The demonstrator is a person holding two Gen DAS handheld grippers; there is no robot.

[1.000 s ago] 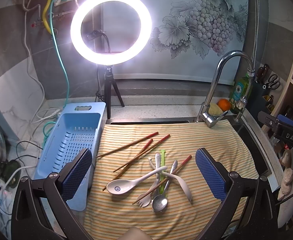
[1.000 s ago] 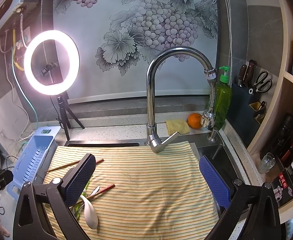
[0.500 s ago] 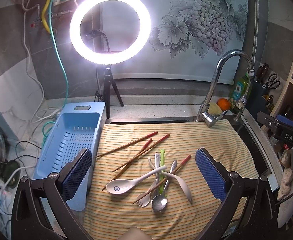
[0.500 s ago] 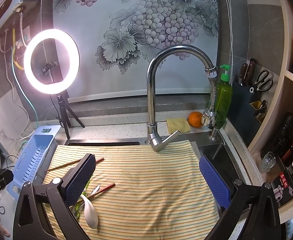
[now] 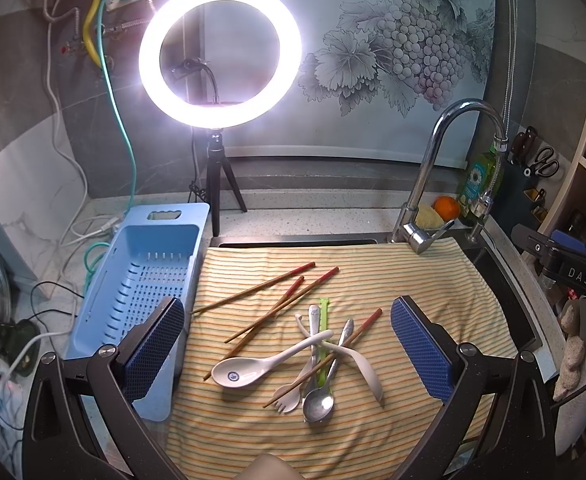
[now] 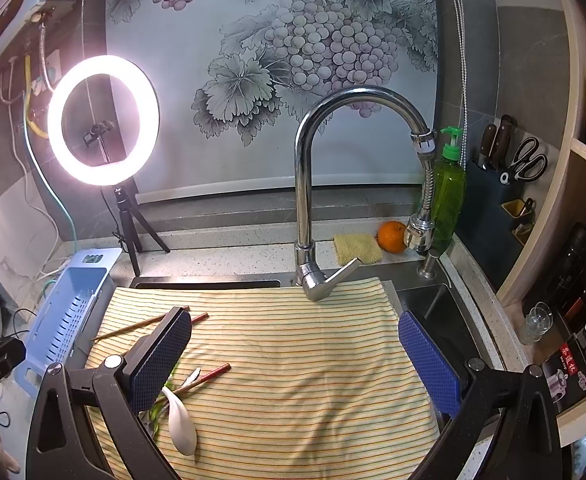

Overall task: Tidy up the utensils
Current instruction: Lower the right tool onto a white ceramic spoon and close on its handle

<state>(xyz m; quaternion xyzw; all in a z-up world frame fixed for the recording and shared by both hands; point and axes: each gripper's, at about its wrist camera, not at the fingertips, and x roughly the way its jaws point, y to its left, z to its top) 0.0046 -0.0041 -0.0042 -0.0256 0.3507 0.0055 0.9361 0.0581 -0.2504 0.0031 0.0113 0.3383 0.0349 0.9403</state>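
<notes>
Sorting not yet begun, by my reading: every utensil lies loose on the yellow-and-orange striped cloth [image 5: 393, 280] spread over the sink, and the pale blue slotted plastic drainer basket [image 5: 141, 280] along the cloth's left edge holds nothing. Left gripper [image 5: 289, 344] hangs above the heap, jaws spread wide, gripping nothing. Right gripper [image 6: 293, 364] hangs over the bare right half of the cloth, jaws likewise wide and empty. Count, left wrist view: four brown wooden chopsticks with red tips [image 5: 281, 308], three fanned toward the cloth's back-left, one crossing the tangle near its middle; two white ceramic soup spoons, the larger one [image 5: 253, 368] with a blue mark in its bowl; one steel spoon [image 5: 319, 400]; one pale plastic fork [image 5: 289, 394]; one green plastic stick [image 5: 324, 344] beneath them. A further white handle may be there; overlap hides it. Next move likely calls for lowering onto one outlying piece, jaws across its shaft.
</notes>
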